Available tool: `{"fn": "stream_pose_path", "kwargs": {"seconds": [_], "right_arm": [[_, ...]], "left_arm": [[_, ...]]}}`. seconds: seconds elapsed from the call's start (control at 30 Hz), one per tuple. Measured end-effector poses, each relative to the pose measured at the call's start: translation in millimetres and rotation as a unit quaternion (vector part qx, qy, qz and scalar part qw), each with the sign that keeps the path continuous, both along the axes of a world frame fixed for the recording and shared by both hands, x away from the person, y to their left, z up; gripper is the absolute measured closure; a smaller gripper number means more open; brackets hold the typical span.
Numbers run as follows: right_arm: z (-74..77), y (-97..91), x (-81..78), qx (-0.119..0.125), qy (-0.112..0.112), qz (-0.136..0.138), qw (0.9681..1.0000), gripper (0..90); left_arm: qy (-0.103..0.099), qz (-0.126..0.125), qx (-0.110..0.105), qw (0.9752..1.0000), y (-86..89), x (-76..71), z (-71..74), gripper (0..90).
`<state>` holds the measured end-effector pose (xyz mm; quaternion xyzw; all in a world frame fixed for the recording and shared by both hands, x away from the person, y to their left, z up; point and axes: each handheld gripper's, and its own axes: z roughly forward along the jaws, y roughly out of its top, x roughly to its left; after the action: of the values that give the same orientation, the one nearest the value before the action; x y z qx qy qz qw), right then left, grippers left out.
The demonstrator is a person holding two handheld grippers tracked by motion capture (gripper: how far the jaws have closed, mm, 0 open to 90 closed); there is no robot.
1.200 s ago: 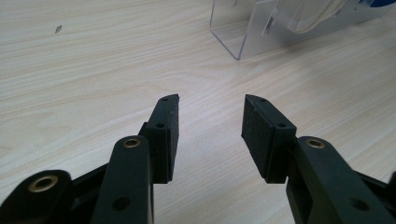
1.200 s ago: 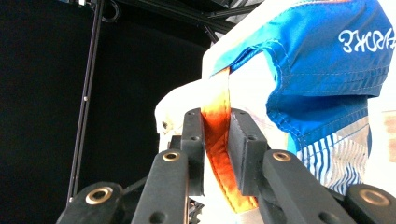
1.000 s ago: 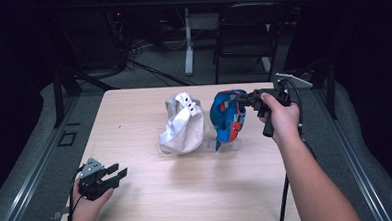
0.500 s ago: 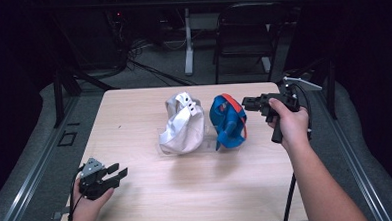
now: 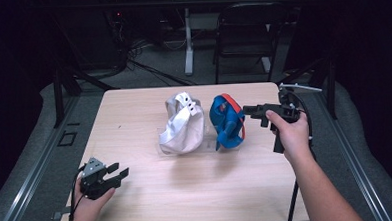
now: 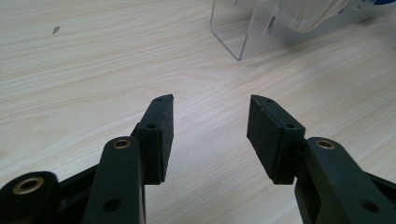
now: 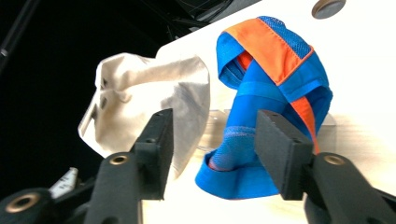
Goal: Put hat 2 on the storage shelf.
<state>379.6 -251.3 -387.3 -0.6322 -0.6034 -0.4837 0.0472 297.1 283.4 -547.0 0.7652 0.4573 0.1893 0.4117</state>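
My left hand sits low at the near left, its left gripper with jaws spread apart and nothing between them. My right forearm reaches up the right side, right hand raised, its right gripper pointing leftward, jaws parted and empty.

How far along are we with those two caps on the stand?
Both caps, white and blue-orange, sit on the clear stand. Nothing is in hand: the right gripper is open beside the blue cap, and the left gripper is open near the table's corner. What's left is unclear.
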Motion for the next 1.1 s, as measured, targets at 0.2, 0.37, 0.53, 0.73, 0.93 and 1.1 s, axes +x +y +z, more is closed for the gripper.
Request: {"fn": "stream_pose_path", "kwargs": {"seconds": [0.2, 0.37, 0.53, 0.73, 0.93, 1.1], "right_arm": [[-12.5, 4.5, -13.1, -0.067, -0.035, 0.01, 0.9971, 41.1], [-25.0, 4.7, -28.2, -0.101, -0.058, 0.016, 0.9931, 39.2], [-39.6, 5.5, -42.1, -0.122, -0.068, 0.016, 0.9901, 39.1], [-59.6, 5.0, -58.4, -0.141, -0.073, 0.017, 0.9871, 39.1], [-78.8, 10.3, -73.1, -0.151, -0.084, 0.02, 0.9848, 39.1], [-95.2, 19.1, -84.6, -0.152, -0.091, 0.021, 0.984, 39.0]], "left_arm": [[-0.006, 0.002, 0.001, 1.0, 0.6, 0.7, -2.1, 47.0], [-0.007, 0.005, 0.007, 0.9999, 1.7, 1.2, -2.6, 45.9], [-0.008, 0.008, 0.003, 0.9999, 1.8, 1.1, -3.7, 44.9], [-0.014, 0.009, 0.008, 0.9998, 1.6, 1.7, -5.0, 44.0], [-0.009, 0.008, 0.012, 0.9999, 1.5, 1.4, -4.0, 44.0], [-0.008, 0.007, 0.011, 0.9999, 1.3, 1.2, -4.6, 44.0]]}}
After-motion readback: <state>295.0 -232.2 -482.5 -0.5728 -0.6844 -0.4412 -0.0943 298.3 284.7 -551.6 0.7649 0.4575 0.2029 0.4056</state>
